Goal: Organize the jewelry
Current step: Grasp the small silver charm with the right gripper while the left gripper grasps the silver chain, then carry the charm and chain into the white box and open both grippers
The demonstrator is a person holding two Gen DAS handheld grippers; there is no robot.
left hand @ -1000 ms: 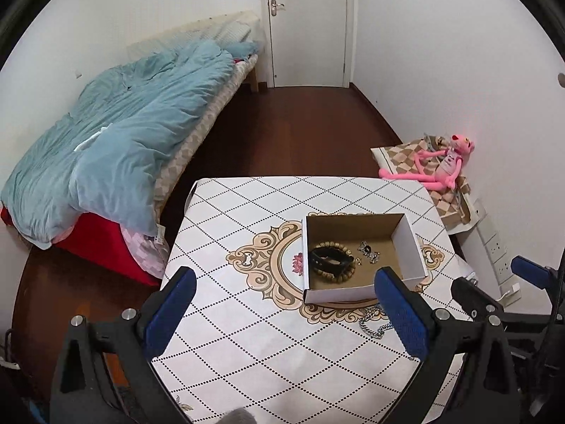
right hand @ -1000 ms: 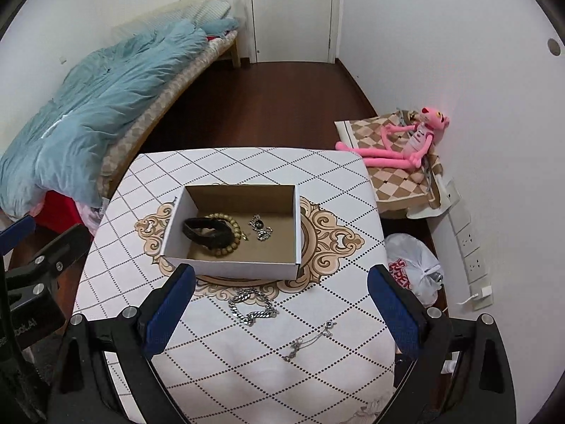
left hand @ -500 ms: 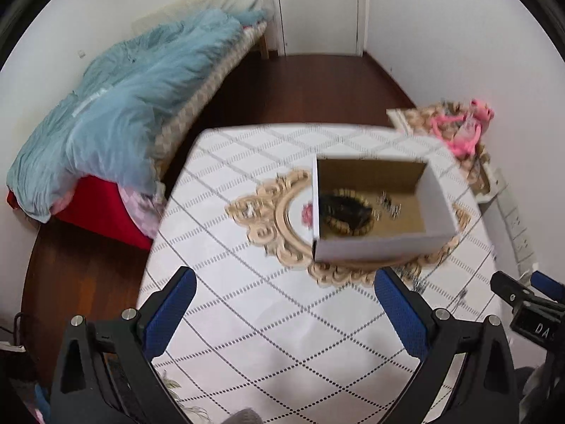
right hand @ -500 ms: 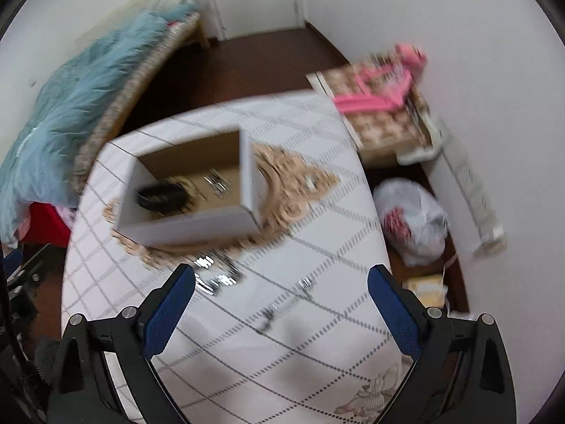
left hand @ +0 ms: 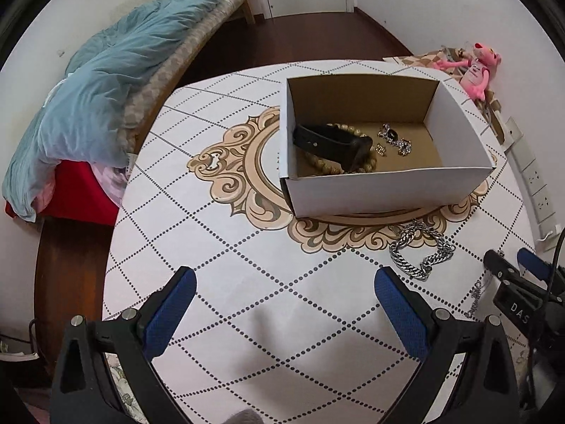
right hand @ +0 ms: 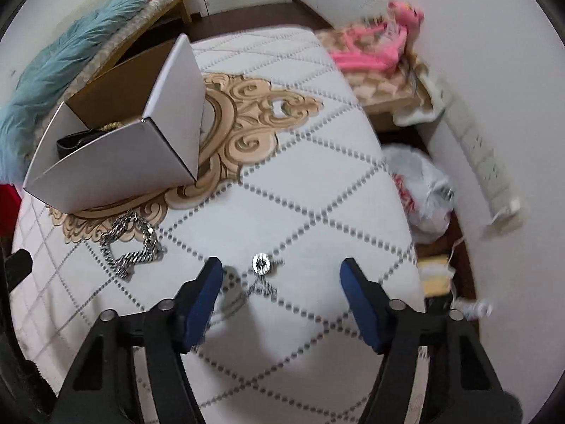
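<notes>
An open white cardboard box (left hand: 385,190) stands on the patterned table and holds a black band (left hand: 332,143), a bead bracelet (left hand: 356,168) and small silver pieces (left hand: 393,137). A silver chain bracelet (left hand: 422,249) lies on the cloth in front of the box; it also shows in the right wrist view (right hand: 132,247). A thin silver necklace with a round pendant (right hand: 261,265) lies between the tips of my right gripper (right hand: 282,275), which is open and low over the table. My left gripper (left hand: 286,293) is open and empty, nearer than the box.
The table (left hand: 219,247) has a white diamond-pattern cloth. A bed with a blue duvet (left hand: 106,81) is at the left. A pink plush toy (left hand: 473,67), wall sockets (left hand: 533,176) and a white plastic bag (right hand: 423,190) are at the right, off the table edge.
Both grippers have moved forward and down toward the table. The right gripper has swung right and come down over the thin necklace. Both stay open.
</notes>
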